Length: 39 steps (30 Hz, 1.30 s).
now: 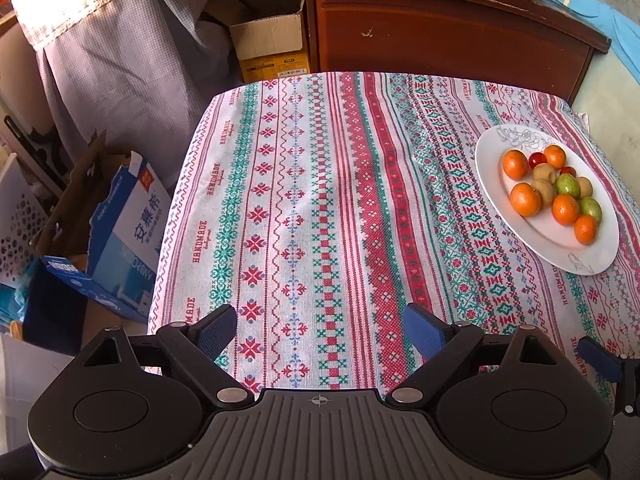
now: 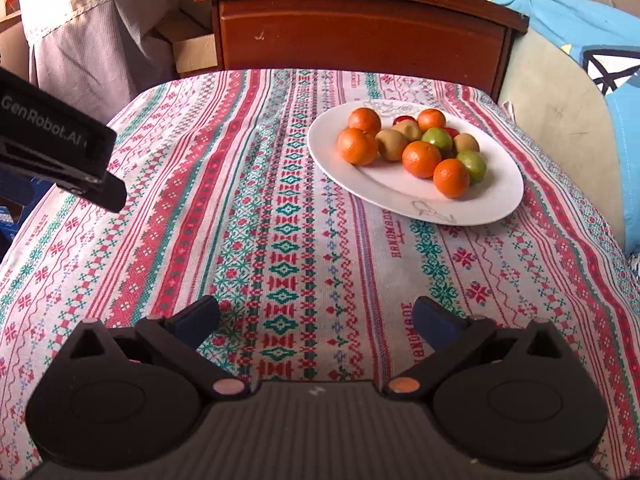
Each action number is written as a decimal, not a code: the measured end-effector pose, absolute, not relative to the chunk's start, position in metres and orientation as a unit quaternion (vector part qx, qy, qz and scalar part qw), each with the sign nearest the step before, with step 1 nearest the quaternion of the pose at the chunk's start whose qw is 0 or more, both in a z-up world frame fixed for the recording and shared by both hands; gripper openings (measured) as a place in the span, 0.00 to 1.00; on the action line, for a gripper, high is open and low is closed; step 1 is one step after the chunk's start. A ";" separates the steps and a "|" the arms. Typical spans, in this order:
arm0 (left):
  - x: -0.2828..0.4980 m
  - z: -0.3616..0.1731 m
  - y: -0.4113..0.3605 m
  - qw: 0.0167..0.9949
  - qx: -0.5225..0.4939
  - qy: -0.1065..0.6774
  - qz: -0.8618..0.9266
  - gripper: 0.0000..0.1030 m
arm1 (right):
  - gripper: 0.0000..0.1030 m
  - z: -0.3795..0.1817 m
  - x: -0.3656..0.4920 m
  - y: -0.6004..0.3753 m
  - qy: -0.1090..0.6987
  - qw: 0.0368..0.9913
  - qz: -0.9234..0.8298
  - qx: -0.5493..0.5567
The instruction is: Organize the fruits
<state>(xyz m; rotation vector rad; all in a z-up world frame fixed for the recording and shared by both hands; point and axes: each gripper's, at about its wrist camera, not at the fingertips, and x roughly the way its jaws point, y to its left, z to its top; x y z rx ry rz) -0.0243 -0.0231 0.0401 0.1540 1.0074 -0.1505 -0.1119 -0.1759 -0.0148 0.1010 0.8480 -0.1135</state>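
**Both tools wide over bare cloth, fruit plate far right**

My left tool (image 1: 320, 330) has its jaws spread wide with nothing between them, only patterned tablecloth (image 1: 304, 208) below. My right tool (image 2: 316, 322) stands just as wide and empty over the same cloth. Ahead of both, the surface is a broad bare stretch of cloth, with free room to move.

From the left tool, the surface's left edge drops away close by, toward a blue-and-white carton (image 1: 128, 224) on the floor. The white plate (image 1: 548, 236) lies well ahead and to its right, near the right edge. From the right tool, the plate sits ahead and slightly right, well apart from the fingers. It carries oranges (image 2: 357, 146), brownish kiwis (image 2: 391, 144), green fruits (image 2: 472, 165) and small red ones (image 1: 537, 159), packed touching one another.

Beyond the far edge stands a dark wooden cabinet (image 2: 360, 36).
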 end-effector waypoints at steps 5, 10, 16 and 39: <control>-0.024 0.037 -0.023 0.869 0.075 0.483 -0.072 0.89 | 0.99 -0.020 -0.106 -0.181 0.384 0.918 -0.079 0.052; -0.023 0.033 -0.021 0.868 0.077 0.486 -0.068 0.89 | 0.99 -0.021 -0.104 -0.182 0.374 0.921 -0.090 0.056; -0.020 0.025 -0.016 0.864 0.077 0.493 -0.062 0.89 | 0.99 -0.021 -0.104 -0.182 0.372 0.922 -0.089 0.059; -0.003 -0.002 -0.006 0.861 0.067 0.502 -0.053 0.89 | 1.00 -0.022 -0.105 -0.182 0.372 0.922 -0.090 0.059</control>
